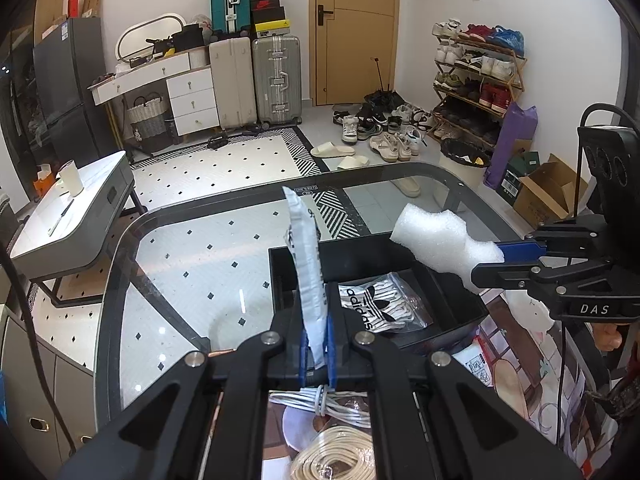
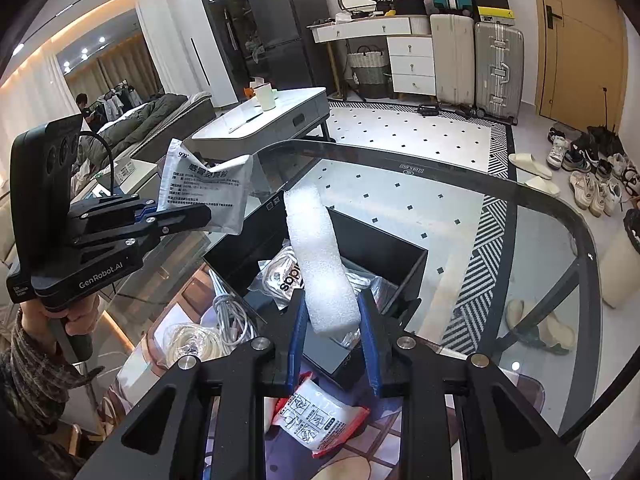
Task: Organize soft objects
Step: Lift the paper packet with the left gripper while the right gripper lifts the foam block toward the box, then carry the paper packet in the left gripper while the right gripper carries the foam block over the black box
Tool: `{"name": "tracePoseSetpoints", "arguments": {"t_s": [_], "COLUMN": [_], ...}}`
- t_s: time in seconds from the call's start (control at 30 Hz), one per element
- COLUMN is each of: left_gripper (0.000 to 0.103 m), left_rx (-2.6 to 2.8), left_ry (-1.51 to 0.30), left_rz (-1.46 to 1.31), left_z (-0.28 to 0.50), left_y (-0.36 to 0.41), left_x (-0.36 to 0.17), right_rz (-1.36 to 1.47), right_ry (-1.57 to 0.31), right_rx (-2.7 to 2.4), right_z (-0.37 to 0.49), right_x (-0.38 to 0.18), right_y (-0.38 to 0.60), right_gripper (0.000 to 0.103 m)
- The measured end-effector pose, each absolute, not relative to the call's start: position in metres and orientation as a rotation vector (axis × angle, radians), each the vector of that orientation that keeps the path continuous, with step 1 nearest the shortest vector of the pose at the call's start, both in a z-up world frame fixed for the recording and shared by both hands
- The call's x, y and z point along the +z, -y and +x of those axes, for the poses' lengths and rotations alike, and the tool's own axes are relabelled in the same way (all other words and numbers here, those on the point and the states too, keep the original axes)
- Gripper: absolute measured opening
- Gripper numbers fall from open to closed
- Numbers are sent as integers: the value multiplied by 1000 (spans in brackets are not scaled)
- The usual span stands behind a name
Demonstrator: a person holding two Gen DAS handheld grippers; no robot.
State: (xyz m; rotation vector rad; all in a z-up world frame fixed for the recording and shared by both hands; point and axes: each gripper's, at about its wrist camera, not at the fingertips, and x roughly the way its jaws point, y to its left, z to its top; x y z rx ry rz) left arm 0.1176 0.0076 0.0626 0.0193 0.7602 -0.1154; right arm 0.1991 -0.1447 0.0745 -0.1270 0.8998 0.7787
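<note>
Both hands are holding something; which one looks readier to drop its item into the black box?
Probably the right gripper: its foam piece hangs over the black box, while the left gripper holds its white sachet off beside it.

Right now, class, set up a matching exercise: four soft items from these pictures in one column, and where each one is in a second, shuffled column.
Items:
1. white foam piece
2. grey sachet
3. bagged adidas laces
4. red-edged packet

Places:
A. lying on the table
B. in the right hand-held gripper
C. inside the black box
D. in the left hand-held gripper

Pairs: 1-B, 2-D, 3-C, 4-A
</note>
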Motion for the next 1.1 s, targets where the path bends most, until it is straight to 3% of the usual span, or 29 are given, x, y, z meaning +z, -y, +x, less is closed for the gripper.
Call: {"name": "tracePoseSetpoints", "arguments": {"t_s": [1.1], "left_gripper": [4], "left_rx": [-174], "left_ry": [-817], "left_rz": [-4], "left_z": [154], "left_y": [2], "left_x": [27], "right_rz": [-119], "right_ry": [-991], "right_rx": [804], "right_z": [231], "right_x": [30], "right_y": [110], "right_gripper": [26]}}
